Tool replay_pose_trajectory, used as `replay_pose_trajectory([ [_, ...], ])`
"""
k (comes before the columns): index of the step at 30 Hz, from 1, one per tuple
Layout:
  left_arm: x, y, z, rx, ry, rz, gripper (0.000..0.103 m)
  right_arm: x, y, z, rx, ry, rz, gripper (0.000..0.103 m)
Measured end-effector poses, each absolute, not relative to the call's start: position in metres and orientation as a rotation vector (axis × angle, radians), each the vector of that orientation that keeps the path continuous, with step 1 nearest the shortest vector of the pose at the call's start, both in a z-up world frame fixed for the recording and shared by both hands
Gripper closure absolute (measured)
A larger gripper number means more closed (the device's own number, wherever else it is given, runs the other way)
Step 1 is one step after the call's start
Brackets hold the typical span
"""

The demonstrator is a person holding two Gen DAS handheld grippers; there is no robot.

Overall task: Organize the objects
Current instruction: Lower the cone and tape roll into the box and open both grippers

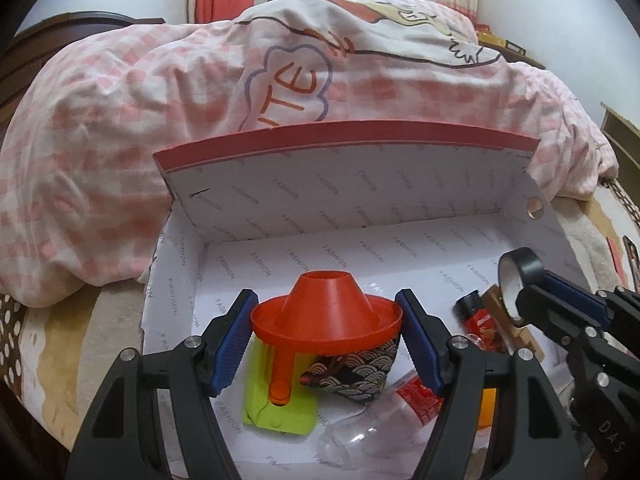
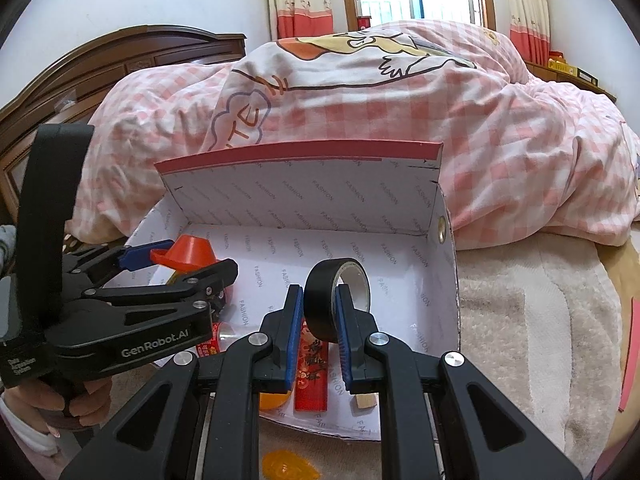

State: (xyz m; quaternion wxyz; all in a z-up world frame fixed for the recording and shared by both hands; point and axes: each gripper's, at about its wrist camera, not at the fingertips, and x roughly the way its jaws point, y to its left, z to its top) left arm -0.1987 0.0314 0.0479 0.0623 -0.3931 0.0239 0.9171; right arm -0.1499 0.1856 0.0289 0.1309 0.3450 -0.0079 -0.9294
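Note:
An open white shoebox (image 1: 360, 184) with a red rim lies on the bed, its lid standing up at the back. My left gripper (image 1: 327, 308) is shut on an orange funnel (image 1: 324, 320), held by its wide rim above the box's left half. In the right wrist view that funnel (image 2: 192, 254) shows at the left. My right gripper (image 2: 319, 296) is shut on a roll of black tape (image 2: 316, 312), upright over the box's right half. The same tape roll (image 1: 520, 268) appears at the right of the left wrist view.
Inside the box lie a yellow-green object (image 1: 280, 412), a patterned pouch (image 1: 356, 372), a clear bottle (image 1: 384, 416), a lighter (image 1: 476, 316), a red packet (image 2: 314, 372) and a wooden block (image 2: 366, 400). A pink checked quilt (image 1: 160, 120) is heaped behind the box. A dark headboard (image 2: 100, 64) stands far left.

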Motion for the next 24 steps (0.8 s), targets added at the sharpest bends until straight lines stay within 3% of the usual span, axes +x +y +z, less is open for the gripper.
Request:
replay_pose_trajectory([
  [12, -0.1979, 0.026, 0.0475, -1.2, 0.033, 2.775, 0.032, -0.1501, 0.1831, 0.0286, 0.996, -0.068, -2.643, 0.086],
  [17, -0.1977, 0.0258, 0.0478, -1.201, 0.033, 2.774, 0.032, -0.1468, 0.178, 0.0324, 0.958, -0.042, -2.643, 0.074],
  [24, -0.1928, 0.0264, 0.0509, -1.196, 0.03, 2.774, 0.032, -0.1441, 0.1782, 0.0325, 0.959, -0.049, -2.644, 0.072],
])
